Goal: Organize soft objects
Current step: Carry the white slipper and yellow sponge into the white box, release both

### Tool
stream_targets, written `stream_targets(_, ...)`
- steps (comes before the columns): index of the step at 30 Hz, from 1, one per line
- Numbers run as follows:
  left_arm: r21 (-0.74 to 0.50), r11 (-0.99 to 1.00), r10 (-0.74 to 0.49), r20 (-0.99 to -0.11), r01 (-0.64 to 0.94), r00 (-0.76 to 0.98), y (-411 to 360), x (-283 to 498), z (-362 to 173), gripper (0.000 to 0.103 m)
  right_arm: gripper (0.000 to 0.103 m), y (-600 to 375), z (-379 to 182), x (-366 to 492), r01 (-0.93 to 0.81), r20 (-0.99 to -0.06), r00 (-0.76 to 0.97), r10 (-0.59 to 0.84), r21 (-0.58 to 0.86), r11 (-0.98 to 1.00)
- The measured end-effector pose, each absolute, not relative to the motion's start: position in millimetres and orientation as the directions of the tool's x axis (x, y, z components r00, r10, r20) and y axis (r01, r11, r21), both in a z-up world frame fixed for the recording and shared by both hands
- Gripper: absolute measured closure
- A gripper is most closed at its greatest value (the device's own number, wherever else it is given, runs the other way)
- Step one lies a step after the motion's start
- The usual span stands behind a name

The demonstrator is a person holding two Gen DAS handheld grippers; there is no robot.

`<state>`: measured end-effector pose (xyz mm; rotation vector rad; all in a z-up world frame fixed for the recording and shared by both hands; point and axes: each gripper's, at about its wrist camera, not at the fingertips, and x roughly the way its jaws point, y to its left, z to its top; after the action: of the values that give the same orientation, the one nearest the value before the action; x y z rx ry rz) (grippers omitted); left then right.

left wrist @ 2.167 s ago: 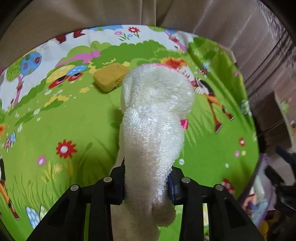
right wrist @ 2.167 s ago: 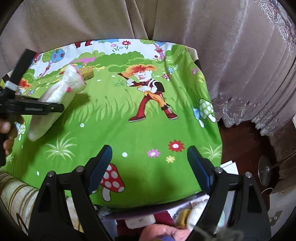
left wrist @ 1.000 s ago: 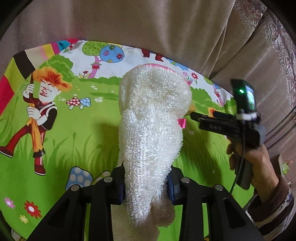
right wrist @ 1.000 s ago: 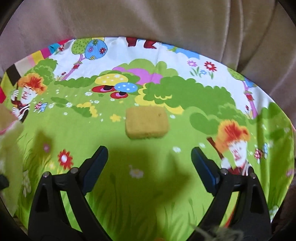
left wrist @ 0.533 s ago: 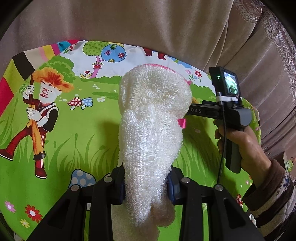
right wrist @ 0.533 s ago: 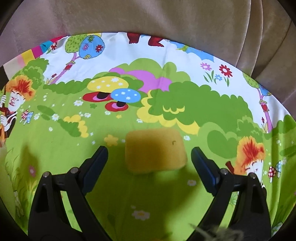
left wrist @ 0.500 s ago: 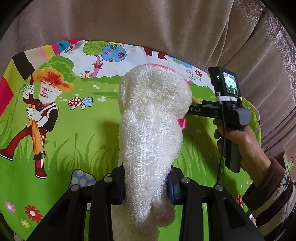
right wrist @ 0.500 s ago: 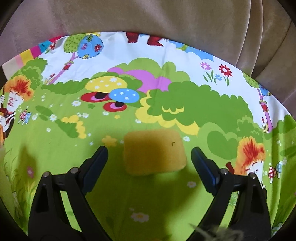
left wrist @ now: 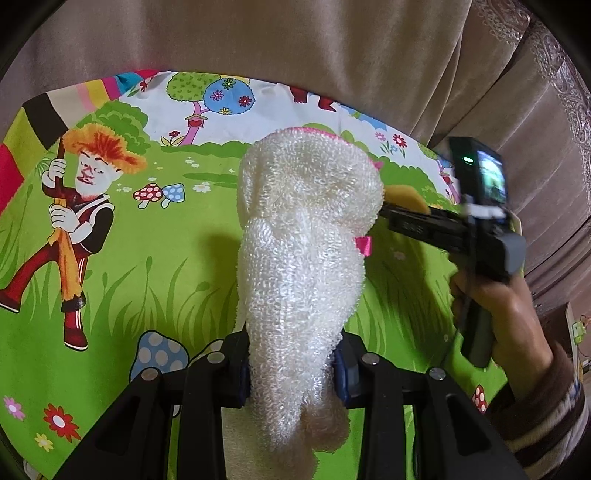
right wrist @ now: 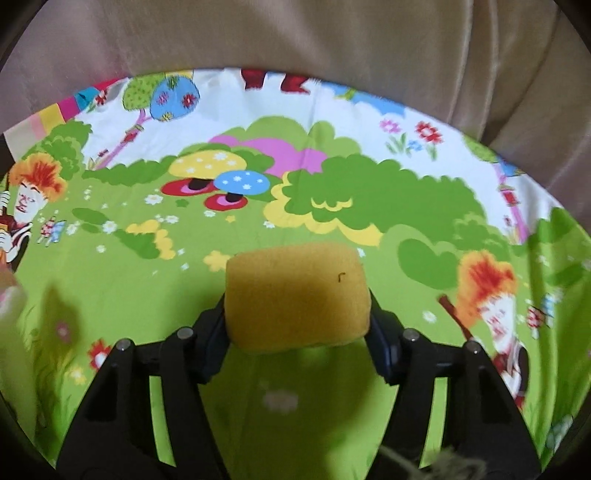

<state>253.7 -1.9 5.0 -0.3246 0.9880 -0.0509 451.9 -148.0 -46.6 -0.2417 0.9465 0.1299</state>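
Your left gripper [left wrist: 291, 365] clamps a white mesh cloth [left wrist: 303, 236] blocking its view, while your right gripper [right wrist: 297, 325] squeezes the yellow sponge [right wrist: 297, 299] mid-tablecloth [right wrist: 110, 280], near the curtain [right wrist: 295, 33].

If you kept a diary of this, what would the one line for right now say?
left hand-held gripper: shut on white mesh cloth | right hand-held gripper: shut on yellow sponge | surface: cartoon sheet

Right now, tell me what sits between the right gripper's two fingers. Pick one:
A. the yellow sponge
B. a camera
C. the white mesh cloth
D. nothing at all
A. In the right wrist view the yellow sponge fills the gap of the right gripper, with both fingers pressed against its sides on the cartoon tablecloth; the white mesh cloth is clamped in the left gripper.
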Motion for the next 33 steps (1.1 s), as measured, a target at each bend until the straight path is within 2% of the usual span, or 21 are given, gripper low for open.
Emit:
stream_targets(18,-0.365,0.930,-0.316,-0.724,0.048,0.614,-33,212,73,0.068,0.036,-190,97,278,-0.027,-0.713,0.698,-0.067,-0.119,0.992)
stream_targets(33,-0.416,0.888,-0.450,-0.695,0.198,0.561,-82,137,105,0.068,0.036,-215,148,138,0.110,-0.685,0.701,-0.201,-0.174,0.979)
